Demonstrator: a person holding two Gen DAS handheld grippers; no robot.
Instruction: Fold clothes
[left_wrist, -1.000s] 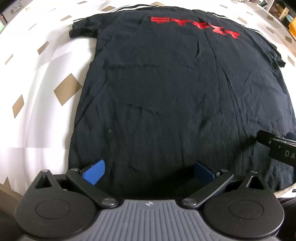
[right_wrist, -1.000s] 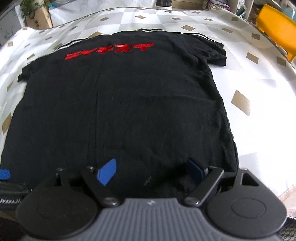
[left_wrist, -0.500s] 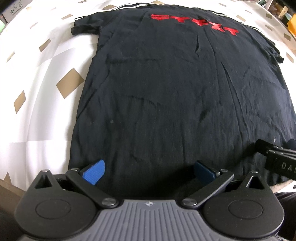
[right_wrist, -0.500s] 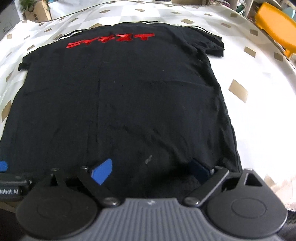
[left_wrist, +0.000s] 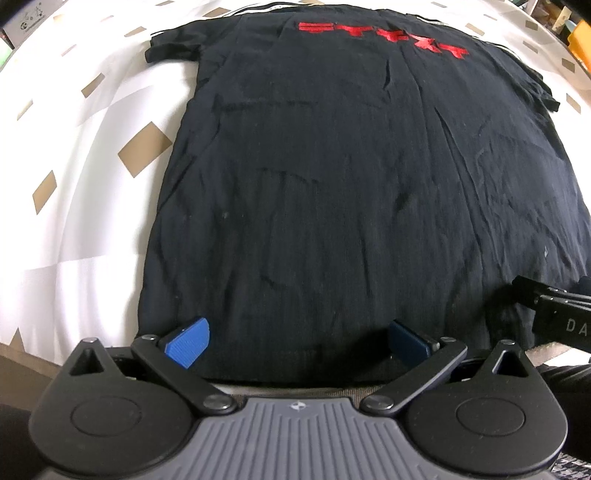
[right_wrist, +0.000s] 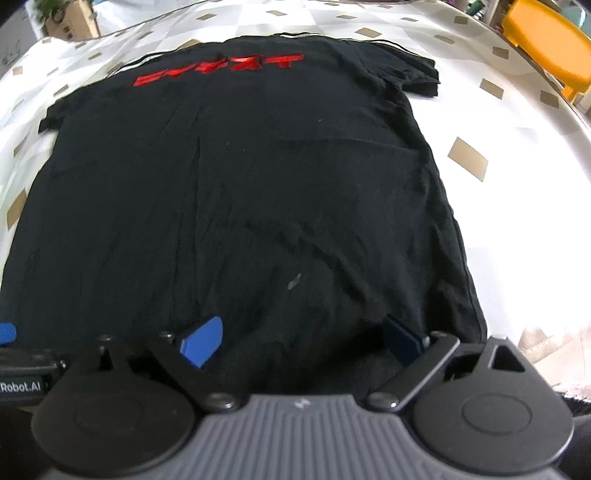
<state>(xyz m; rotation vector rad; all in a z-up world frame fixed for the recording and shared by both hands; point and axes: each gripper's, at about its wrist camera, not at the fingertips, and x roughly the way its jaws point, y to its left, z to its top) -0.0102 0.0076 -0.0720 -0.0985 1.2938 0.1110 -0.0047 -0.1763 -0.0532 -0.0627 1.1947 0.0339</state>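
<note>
black T-shirt (left_wrist: 351, 192), spread flat, red lettering

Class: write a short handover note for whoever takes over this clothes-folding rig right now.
Left gripper: open, over the near hem of the T-shirt, gripping nothing.
Right gripper: its jaws have just been opening; open now, over the same hem, nothing between the pads.
T-shirt: spread flat on the cloth, red print at the far end.
Done: laid out.
Left: all folds.

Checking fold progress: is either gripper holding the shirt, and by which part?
Neither: left gripper and right gripper stand open over the black T-shirt's bottom hem.
</note>
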